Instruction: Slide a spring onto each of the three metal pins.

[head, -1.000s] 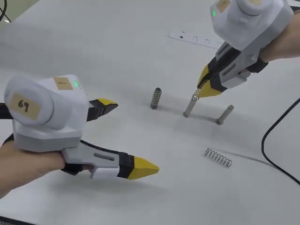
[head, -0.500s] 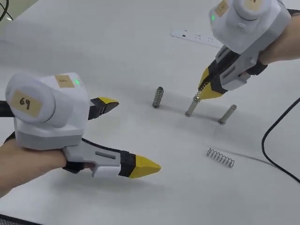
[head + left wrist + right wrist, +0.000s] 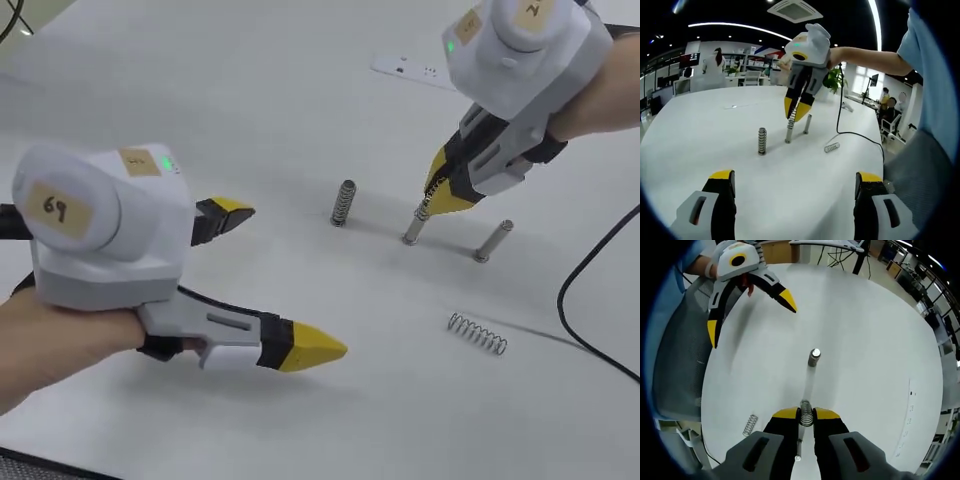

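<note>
Three metal pins stand on the white table. The left pin (image 3: 343, 203) (image 3: 761, 141) (image 3: 813, 357) carries a spring. My right gripper (image 3: 438, 196) (image 3: 796, 111) (image 3: 806, 416) is shut on a spring (image 3: 806, 415), whose lower end meets the top of the middle pin (image 3: 413, 228) (image 3: 789, 134). The right pin (image 3: 493, 241) (image 3: 807, 124) is bare. A loose spring (image 3: 477, 334) (image 3: 831, 147) (image 3: 750, 424) lies flat in front of the pins. My left gripper (image 3: 272, 280) (image 3: 795, 182) (image 3: 751, 320) hovers open to the left of the pins, with nothing in it.
A white power strip (image 3: 415, 70) lies at the back of the table (image 3: 300, 100). A black cable (image 3: 590, 300) curves along the right side. Office desks and a person show far off in the left gripper view.
The head camera has shifted a little. My right gripper stays at the middle pin's top with the spring. The left gripper has barely moved.
</note>
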Tool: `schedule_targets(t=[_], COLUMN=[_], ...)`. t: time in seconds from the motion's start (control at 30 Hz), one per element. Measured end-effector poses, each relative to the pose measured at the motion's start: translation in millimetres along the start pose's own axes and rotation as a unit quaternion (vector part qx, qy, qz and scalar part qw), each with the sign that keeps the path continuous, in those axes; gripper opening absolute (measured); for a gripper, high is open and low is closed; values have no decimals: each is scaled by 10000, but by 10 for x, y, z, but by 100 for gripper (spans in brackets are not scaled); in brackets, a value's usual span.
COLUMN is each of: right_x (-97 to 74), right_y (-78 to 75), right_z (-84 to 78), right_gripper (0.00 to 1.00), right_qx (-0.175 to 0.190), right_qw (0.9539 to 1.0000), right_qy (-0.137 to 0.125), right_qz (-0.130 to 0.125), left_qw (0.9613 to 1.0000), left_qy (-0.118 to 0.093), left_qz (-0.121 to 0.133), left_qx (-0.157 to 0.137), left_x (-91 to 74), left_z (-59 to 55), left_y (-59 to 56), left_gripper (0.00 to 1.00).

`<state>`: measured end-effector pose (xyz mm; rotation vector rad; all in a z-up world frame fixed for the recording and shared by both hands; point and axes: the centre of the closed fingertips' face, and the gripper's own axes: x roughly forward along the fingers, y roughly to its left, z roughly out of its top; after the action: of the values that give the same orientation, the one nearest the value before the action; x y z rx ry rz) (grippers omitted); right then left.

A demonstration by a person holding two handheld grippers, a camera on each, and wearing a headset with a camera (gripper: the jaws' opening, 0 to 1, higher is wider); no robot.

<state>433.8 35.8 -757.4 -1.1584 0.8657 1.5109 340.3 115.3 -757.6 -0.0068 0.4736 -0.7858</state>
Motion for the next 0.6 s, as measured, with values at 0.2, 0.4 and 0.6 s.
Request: schedule_targets(t=[0.2, 0.4, 0.6], right_x=[56, 90, 144], right_y=[-9, 7, -14], right_z=[-19, -6, -13], right_gripper=[8, 8, 8], right_qx=[-3, -11, -25], right_qw=[10000, 9999, 9998], right_qy=[45, 106, 160], right_qz=[9, 51, 89], left_qw=[9999, 9998, 9998], left_qy=[-75, -144, -173], left_qz=[51, 99, 124], left_qx=[44, 41, 51], left_x=[-15, -29, -38], left_z=[40, 81, 99], left_y=[18, 53, 75], left_gripper=[98, 98, 98])
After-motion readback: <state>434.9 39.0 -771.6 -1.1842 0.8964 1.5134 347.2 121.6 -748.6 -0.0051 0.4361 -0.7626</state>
